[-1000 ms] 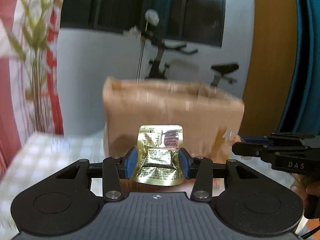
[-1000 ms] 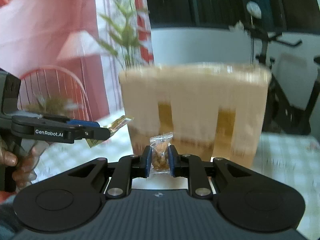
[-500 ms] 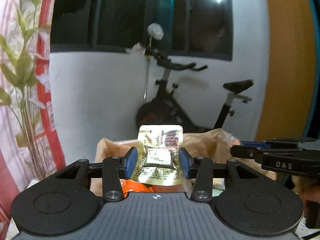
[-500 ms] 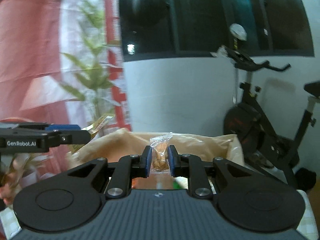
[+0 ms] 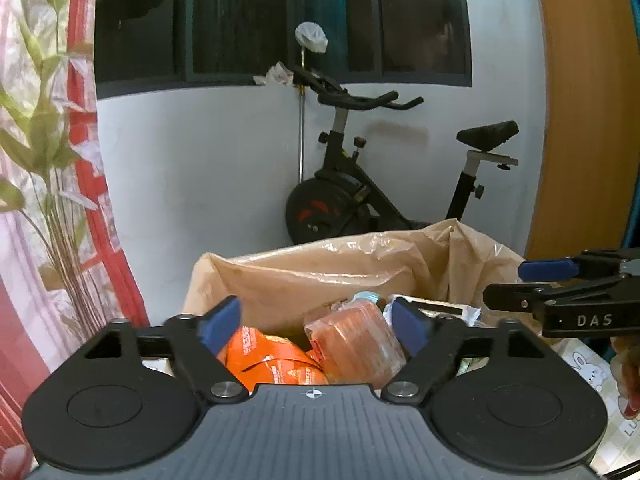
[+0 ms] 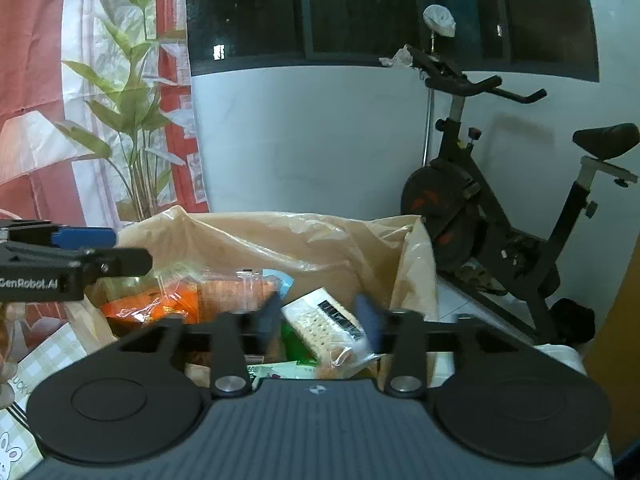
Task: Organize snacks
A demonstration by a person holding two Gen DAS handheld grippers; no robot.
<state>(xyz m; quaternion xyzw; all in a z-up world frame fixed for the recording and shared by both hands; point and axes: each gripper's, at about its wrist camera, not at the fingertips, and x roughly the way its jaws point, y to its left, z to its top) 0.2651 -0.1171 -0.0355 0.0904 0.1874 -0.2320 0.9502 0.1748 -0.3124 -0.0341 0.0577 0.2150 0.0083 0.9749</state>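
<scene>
Container: a box lined with tan plastic [image 5: 352, 268] is sitting directly ahead of and below both grippers, its open mouth facing up; the far rim of the liner is standing higher than the snacks inside.

Contents, left view: an orange pouch [image 5: 272, 360] and a clear-wrapped orange block [image 5: 356, 336] are lying in the box just under the left gripper, the block tilting up toward the far wall.

Contents, right view: a white patterned packet [image 6: 324, 320] is lying aslant under the right gripper, long axis running from near-right to far-left; a small clear packet with brown pieces [image 6: 340, 360] is sitting at the near edge beneath the jaws, apparently loose rather than pinched.

Key relation: the snacks are lying below and slightly forward of both grippers, inside the box; neither hand is clearly nearer, as both are poised over the mouth side by side.

Left gripper [image 5: 316, 324]: jaws are opening and standing wide, nothing between the blue pads; pitching gently downward into the box.

Right gripper [image 6: 320, 316]: jaws are opening, blurred with motion, about half spread; no pad is pressing on anything I can make out. Seen side-on at the right edge of the left view, also tipping down.

Judgement: both drops are looking done; the next move is probably turning away from the box for more snacks.

Background: an exercise bike [image 5: 380, 184] is standing against the wall behind, well apart.
</scene>
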